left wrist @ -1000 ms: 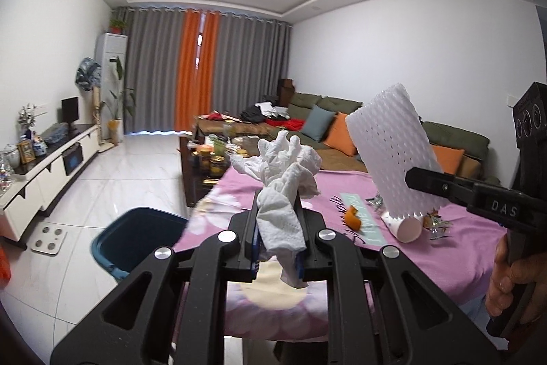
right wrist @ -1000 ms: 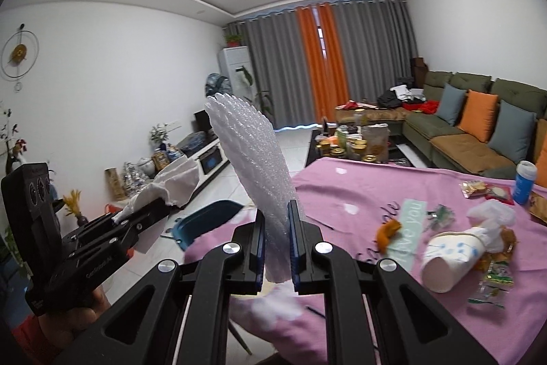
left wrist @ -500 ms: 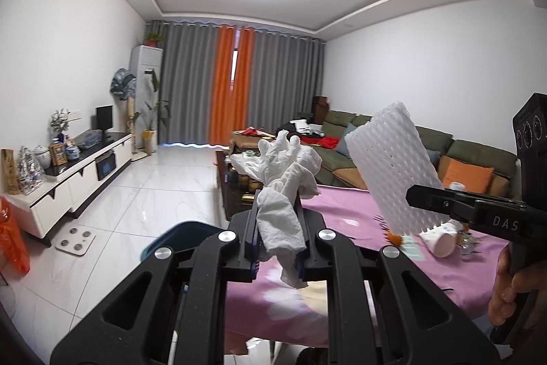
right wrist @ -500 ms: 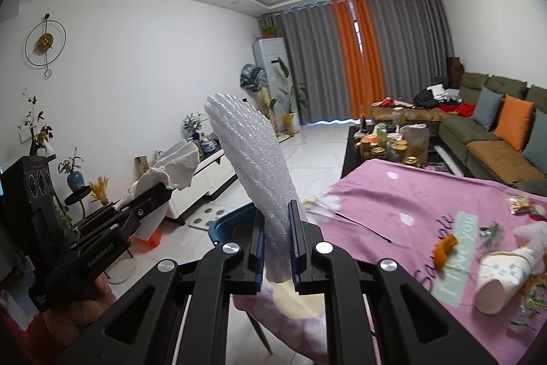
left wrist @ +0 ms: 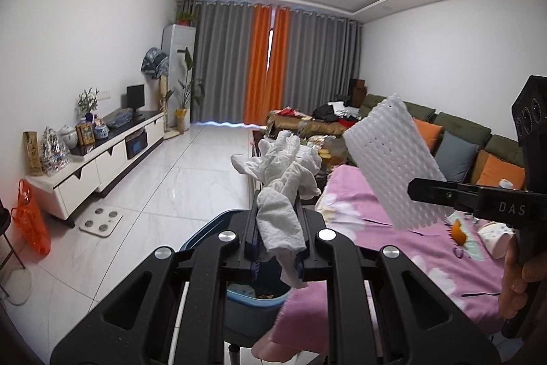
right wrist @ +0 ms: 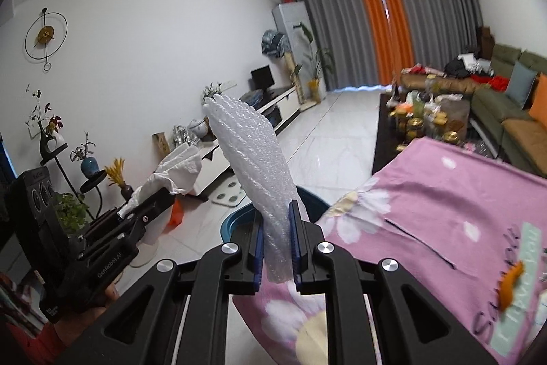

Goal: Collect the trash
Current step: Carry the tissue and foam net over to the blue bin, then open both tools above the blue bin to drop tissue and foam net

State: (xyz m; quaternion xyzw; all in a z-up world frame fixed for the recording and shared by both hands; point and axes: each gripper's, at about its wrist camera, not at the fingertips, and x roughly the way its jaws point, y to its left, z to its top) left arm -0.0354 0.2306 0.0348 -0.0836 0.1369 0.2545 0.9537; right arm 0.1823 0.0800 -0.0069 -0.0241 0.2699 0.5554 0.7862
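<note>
My left gripper (left wrist: 276, 242) is shut on a crumpled white tissue (left wrist: 283, 180) and holds it in the air above a blue trash bin (left wrist: 246, 303) that stands on the floor beside the table. My right gripper (right wrist: 276, 248) is shut on a white foam net sleeve (right wrist: 253, 159), upright between its pads. The sleeve also shows in the left wrist view (left wrist: 393, 166), held over the table's left end. The bin's rim (right wrist: 239, 219) shows just beyond the right gripper. The left gripper with the tissue (right wrist: 177, 166) shows at the left of the right wrist view.
A table with a pink flowered cloth (left wrist: 403, 248) carries an orange peel (right wrist: 511, 283) and a tipped paper cup (left wrist: 495, 236). A white TV cabinet (left wrist: 102, 156), a floor scale (left wrist: 101, 221), an orange bag (left wrist: 32, 218), a cluttered coffee table (right wrist: 430, 115) and a green sofa (left wrist: 458, 139) stand around.
Both grippers have swung left, away from the table's middle and toward the bin. The bin now lies directly below the left gripper. Both grips are unchanged.
</note>
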